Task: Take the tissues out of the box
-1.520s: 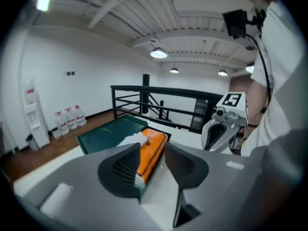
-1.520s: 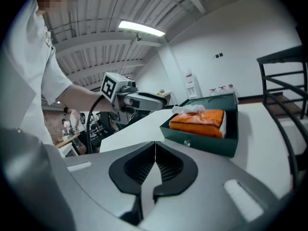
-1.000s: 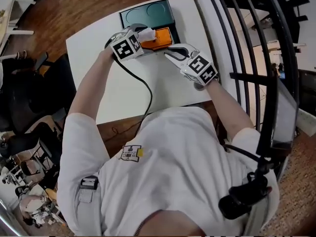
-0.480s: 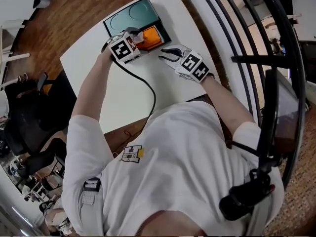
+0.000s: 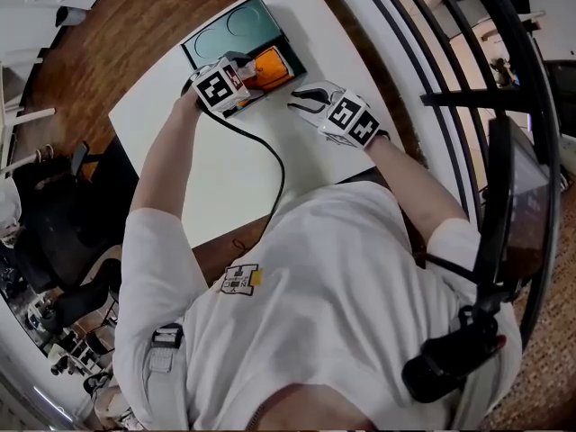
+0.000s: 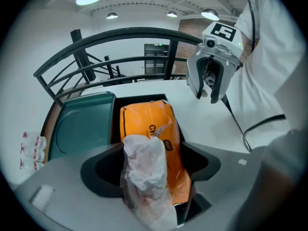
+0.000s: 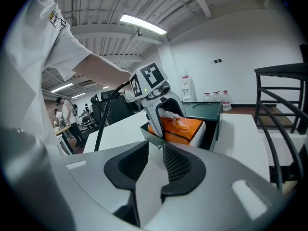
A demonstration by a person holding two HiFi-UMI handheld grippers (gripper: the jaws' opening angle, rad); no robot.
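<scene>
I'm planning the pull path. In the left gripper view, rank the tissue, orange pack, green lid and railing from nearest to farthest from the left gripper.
1. The tissue, between the closing jaws of the left gripper.
2. The orange pack, just behind the tissue.
3. The green lid, farther back on the left.
4. The railing, far behind, across the top.

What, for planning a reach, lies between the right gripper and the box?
Bare white table, seen in the head view. The right gripper, jaws closing on nothing, stands clear of the box.
</scene>
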